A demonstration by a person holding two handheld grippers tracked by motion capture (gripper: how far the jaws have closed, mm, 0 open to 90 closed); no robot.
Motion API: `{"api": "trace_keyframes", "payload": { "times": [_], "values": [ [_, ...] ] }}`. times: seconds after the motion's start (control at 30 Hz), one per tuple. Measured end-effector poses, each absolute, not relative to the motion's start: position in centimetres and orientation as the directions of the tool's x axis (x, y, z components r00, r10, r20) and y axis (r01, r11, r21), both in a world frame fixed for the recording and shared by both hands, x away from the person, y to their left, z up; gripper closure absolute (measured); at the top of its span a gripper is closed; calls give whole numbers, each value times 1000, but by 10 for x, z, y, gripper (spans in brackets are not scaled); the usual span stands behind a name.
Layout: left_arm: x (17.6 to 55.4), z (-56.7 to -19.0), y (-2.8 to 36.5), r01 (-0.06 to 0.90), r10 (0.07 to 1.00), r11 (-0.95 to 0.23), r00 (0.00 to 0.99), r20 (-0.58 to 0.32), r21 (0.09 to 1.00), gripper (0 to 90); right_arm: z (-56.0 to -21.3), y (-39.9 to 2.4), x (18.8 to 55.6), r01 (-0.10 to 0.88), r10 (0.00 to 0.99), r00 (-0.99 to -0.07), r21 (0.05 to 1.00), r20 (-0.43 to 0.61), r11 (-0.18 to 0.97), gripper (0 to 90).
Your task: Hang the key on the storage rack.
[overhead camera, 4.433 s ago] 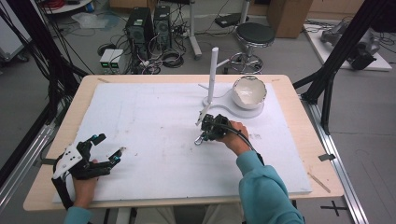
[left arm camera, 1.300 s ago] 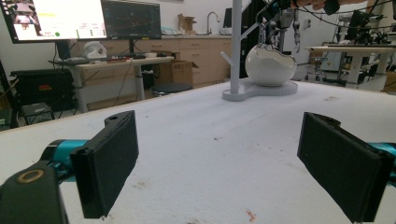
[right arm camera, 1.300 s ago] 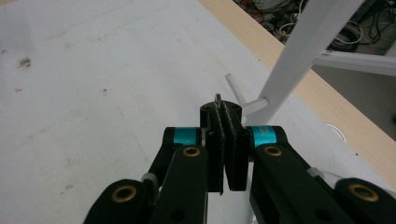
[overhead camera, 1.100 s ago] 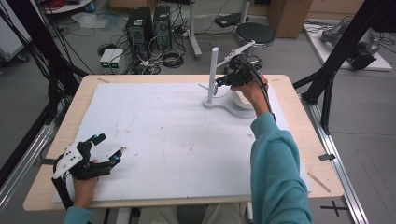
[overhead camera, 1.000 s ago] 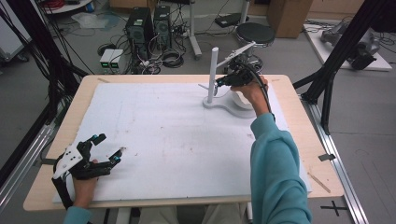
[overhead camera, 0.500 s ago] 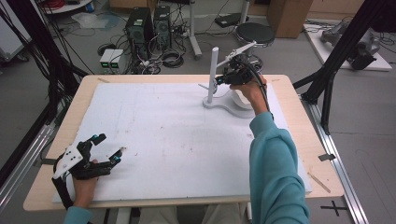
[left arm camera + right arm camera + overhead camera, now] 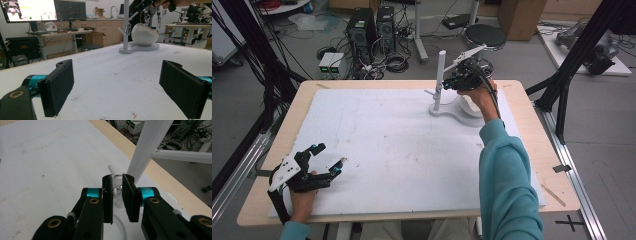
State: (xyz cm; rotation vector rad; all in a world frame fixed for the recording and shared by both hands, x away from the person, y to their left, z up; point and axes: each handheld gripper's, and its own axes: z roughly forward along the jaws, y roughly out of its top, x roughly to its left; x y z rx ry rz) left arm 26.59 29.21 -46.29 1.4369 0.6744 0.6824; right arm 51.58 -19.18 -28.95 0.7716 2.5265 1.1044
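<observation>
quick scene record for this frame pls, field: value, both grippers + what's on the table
surface: white sheet over a wooden table
stand: white post on a flat white base, far right part of the sheet
bowl: white, egg-shaped with a jagged rim, on the stand's base beside the post
left gripper: near left corner, on the sheet, jaws wide apart, nothing between them
right gripper: raised at the post, jaws nearly closed on a small clear object; identity too unclear to tell
</observation>
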Motion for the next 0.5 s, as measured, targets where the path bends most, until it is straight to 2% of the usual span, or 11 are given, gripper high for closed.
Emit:
{"api": "trace_keyframes", "payload": {
  "times": [0.07,0.1,0.13,0.17,0.2,0.23,0.27,0.3,0.33,0.37,0.5],
  "values": [
    [266,-463,292,-15,765,21,644,-6,1000,129,-288,-193,515,363,580,-814,747,-38,557,746],
    [266,-463,292,-14,765,21,644,-7,1000,129,-286,-194,513,362,589,-807,761,-34,539,670],
    [266,-463,292,-14,765,23,643,-8,1000,129,-286,-194,513,362,589,-807,761,-34,539,670],
    [266,-463,292,-13,765,22,644,-9,1000,129,-285,-194,511,369,596,-803,765,-24,528,629],
    [266,-463,292,-13,765,23,644,-9,1000,129,-284,-195,509,379,602,-798,769,-10,514,539],
    [266,-463,292,-15,766,23,643,-8,1000,130,-283,-195,507,400,629,-778,778,8,484,265],
    [266,-463,292,-17,765,22,644,-6,1000,129,-282,-194,505,417,658,-753,778,7,470,137],
    [266,-463,292,-17,766,19,643,-4,1000,129,-282,-194,505,417,658,-753,778,7,470,137],
    [266,-463,292,-17,765,20,644,-5,1000,129,-282,-194,502,429,681,-732,778,2,459,33],
    [266,-463,292,-17,765,19,644,-4,1000,130,-281,-194,501,429,684,-729,782,3,453,4],
    [265,-463,292,-19,765,17,644,-1,1000,130,-273,-198,487,419,681,-732,792,6,444,5]
  ]
}}
